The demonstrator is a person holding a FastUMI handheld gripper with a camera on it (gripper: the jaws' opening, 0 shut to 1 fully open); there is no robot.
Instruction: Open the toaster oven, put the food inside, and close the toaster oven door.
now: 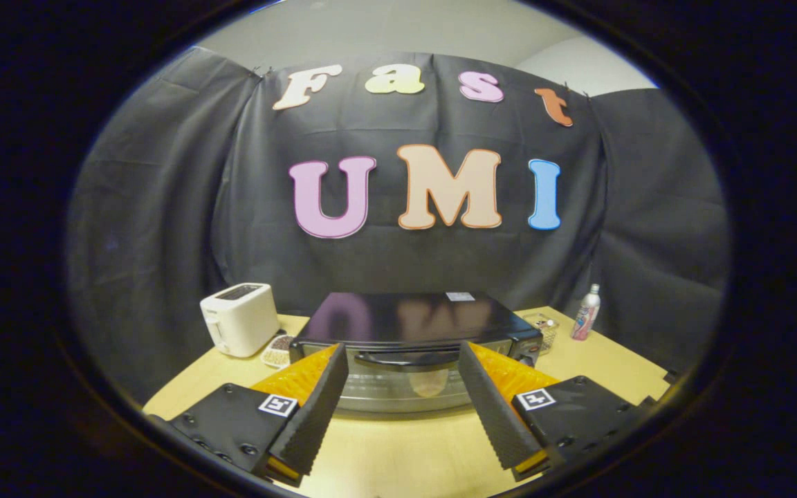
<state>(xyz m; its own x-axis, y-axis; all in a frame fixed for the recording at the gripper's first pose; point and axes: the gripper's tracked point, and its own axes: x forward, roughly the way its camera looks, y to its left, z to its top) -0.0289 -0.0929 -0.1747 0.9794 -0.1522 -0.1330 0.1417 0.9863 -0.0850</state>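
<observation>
your gripper [402,353] has its fingers spread wide with nothing between the pads, hovering over the wooden table [398,449]; the toaster oven [412,346] sits just ahead of the fingertips at centre frame, door shut, its handle [405,358] level with the tips. a pale piece of food [432,382] shows through the door glass; left of the oven stand a white toaster [239,319] and a small dish [278,349], right of it a bottle [586,312].

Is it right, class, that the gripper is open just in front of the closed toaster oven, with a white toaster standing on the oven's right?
Not quite. In the gripper view the white toaster stands on the left of the toaster oven, not the right. The rest holds: the gripper is open just in front of the closed oven.
</observation>
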